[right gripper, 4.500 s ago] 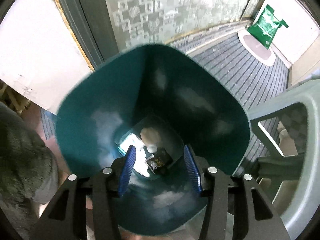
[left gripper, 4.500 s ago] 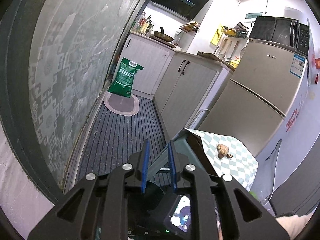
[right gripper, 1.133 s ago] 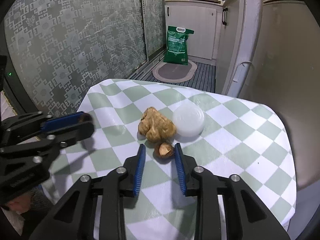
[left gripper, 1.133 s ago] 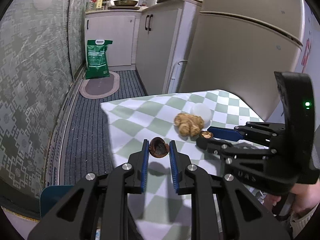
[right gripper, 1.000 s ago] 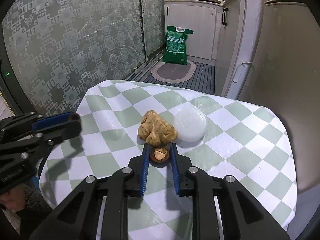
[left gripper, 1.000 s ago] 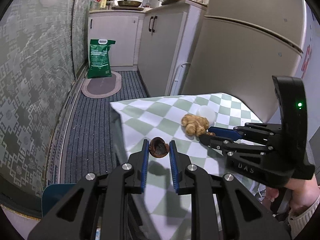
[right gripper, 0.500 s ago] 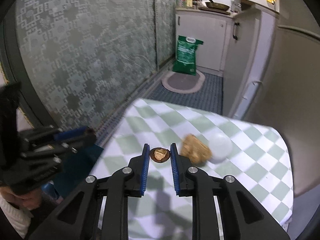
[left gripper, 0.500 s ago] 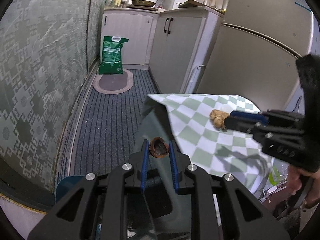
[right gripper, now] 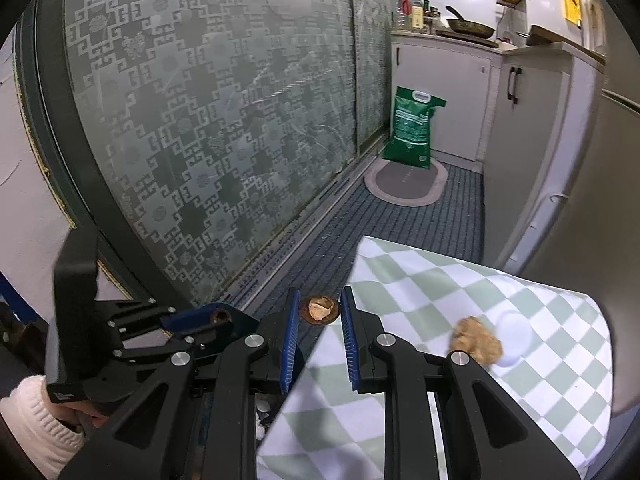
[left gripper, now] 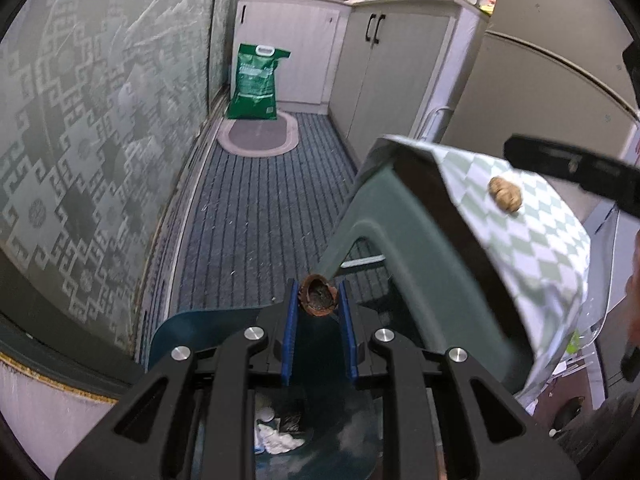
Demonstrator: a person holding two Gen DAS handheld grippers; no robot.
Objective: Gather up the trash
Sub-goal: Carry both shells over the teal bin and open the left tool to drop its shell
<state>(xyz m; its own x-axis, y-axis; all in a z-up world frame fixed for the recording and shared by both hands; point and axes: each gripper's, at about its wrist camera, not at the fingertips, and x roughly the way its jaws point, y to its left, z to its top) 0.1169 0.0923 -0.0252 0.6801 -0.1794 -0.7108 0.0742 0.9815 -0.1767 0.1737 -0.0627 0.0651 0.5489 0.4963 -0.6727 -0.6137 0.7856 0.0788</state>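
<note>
bin (left gripper: 188, 322) below left gripper (left gripper: 318, 304) | table (left gripper: 532, 240) right (lump (left gripper: 505, 193) on it) | sack (left gripper: 256, 82) behind

We see a green bag (right gripper: 412, 133) standing by the white cupboards (right gripper: 460, 92), with an oval mat (right gripper: 404, 182) just in front of it. A pan (right gripper: 469, 25) sits on the counter. The patterned glass door (right gripper: 208, 128) runs beside the striped floor (left gripper: 256, 216).

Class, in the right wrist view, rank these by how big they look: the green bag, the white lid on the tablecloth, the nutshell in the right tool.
1. green bag
2. white lid
3. nutshell, smallest despite being nearest the camera
</note>
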